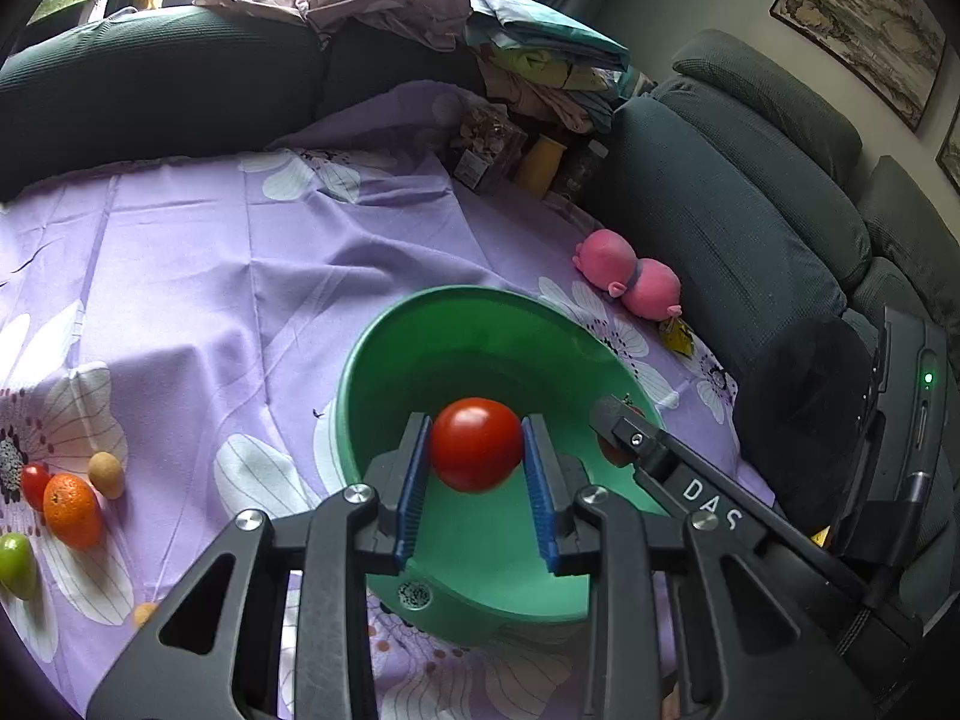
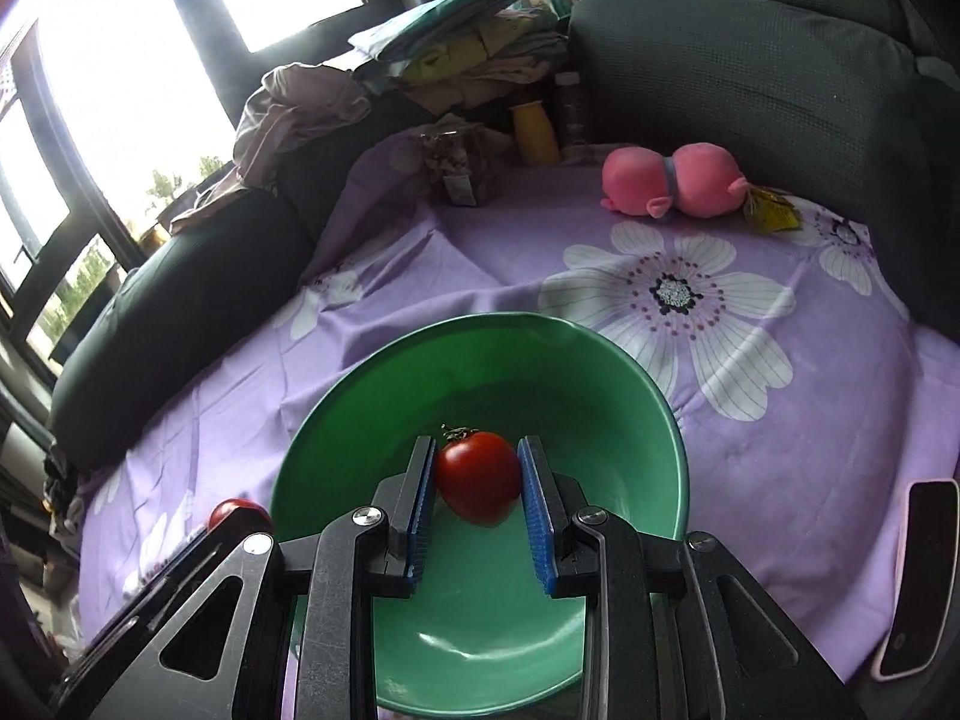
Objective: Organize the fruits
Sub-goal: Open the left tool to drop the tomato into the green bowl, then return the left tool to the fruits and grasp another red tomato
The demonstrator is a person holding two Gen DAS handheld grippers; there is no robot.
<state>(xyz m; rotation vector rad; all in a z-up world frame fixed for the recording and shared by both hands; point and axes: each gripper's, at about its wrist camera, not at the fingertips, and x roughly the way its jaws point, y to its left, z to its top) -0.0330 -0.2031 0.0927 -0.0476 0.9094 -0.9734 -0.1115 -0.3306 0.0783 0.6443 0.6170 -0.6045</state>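
A green bowl (image 1: pixel 456 324) (image 2: pixel 480 336) rests on the purple flowered cloth. My left gripper (image 1: pixel 476 450) is shut on a round red tomato (image 1: pixel 476 444), held above the bowl's inside. My right gripper (image 2: pixel 477 474) is shut on a second red tomato (image 2: pixel 478 476) with a dry stem, also over the bowl. In the left wrist view the right gripper's finger (image 1: pixel 624 429) reaches in over the bowl's right rim. In the right wrist view the left gripper's tomato (image 2: pixel 231 510) shows at the bowl's left rim. More fruit lies on the cloth at far left: an orange (image 1: pixel 72 510), a small tomato (image 1: pixel 35 483), a tan fruit (image 1: pixel 107 474), a green fruit (image 1: pixel 17 564).
A pink plush toy (image 1: pixel 627 282) (image 2: pixel 672 180) lies beyond the bowl near the dark sofa (image 1: pixel 750 228). A jar (image 2: pixel 459 165), a yellow bottle (image 2: pixel 536 132) and piled clothes (image 1: pixel 384 0) stand at the back. A phone (image 2: pixel 918 576) lies at the cloth's right edge.
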